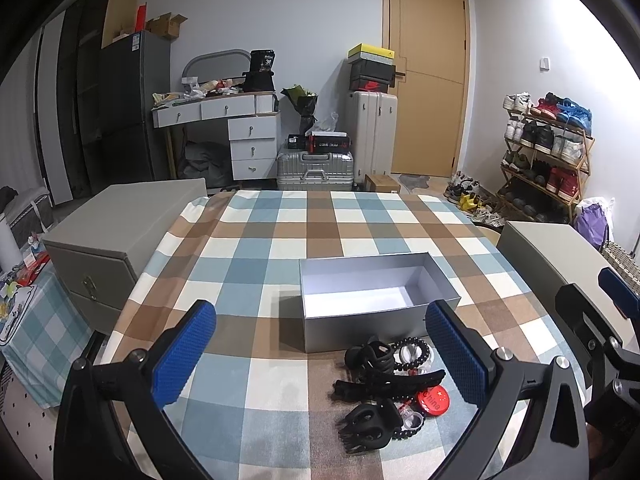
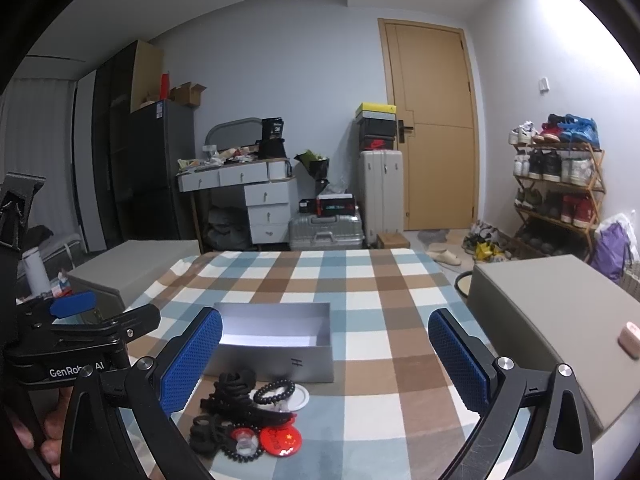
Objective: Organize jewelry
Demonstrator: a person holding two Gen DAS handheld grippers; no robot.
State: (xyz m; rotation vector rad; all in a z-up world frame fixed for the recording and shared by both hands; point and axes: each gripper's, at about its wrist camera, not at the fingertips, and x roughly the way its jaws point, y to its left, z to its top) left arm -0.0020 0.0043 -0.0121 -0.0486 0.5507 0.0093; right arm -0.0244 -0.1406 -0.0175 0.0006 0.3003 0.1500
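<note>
An open silver box (image 1: 362,330) (image 2: 276,358) with a white inside sits mid-table on the checked cloth. Just in front of it lies a pile of jewelry: black hair claw clips (image 1: 370,424) (image 2: 234,386), black bead bracelets (image 1: 412,354) (image 2: 275,391), a long black clip (image 1: 390,384) and a red round badge (image 1: 434,400) (image 2: 281,438). My left gripper (image 1: 320,356) hangs open above the pile, nothing between its blue pads. My right gripper (image 2: 326,360) is open too, to the right of the pile. Each gripper shows at the edge of the other's view.
A grey drawer chest (image 1: 108,240) stands off the table's left side and a grey box (image 2: 552,320) at its right edge, with a small pink thing (image 2: 630,334) on top. Behind are suitcases, a dresser, a door and a shoe rack (image 1: 548,152).
</note>
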